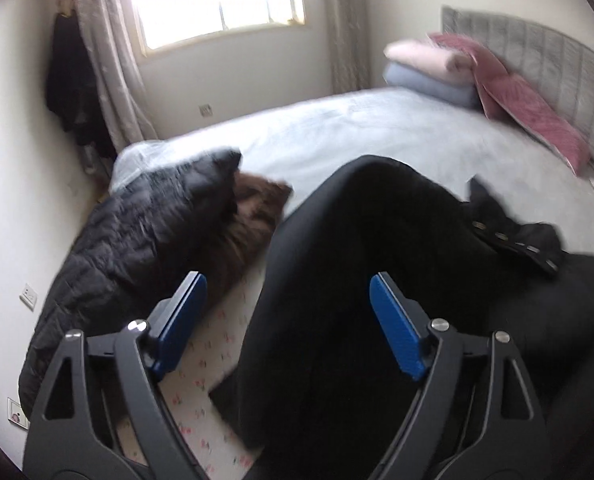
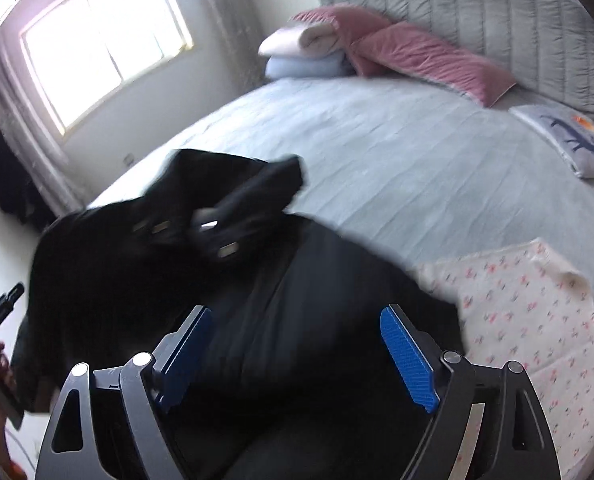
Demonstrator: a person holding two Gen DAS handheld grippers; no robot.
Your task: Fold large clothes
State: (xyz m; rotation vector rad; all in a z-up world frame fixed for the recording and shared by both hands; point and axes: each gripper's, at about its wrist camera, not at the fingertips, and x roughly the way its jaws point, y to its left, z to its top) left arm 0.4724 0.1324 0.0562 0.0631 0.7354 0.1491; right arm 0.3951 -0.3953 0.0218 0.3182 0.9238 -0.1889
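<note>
Black coat (image 2: 317, 300): smooth matt cloth. Puffer jacket (image 1: 137, 232): glossy quilted fabric. Gripper pads (image 1: 397, 324): ribbed blue plastic.

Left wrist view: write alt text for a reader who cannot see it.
An open left gripper hovers over a black coat spread on a bed. A black puffer jacket and a brown garment lie to the left, with folded blankets and pink pillows by the headboard.

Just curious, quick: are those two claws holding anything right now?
Left gripper: open, holding nothing, above the black coat.
Right gripper: open, holding nothing.
</note>
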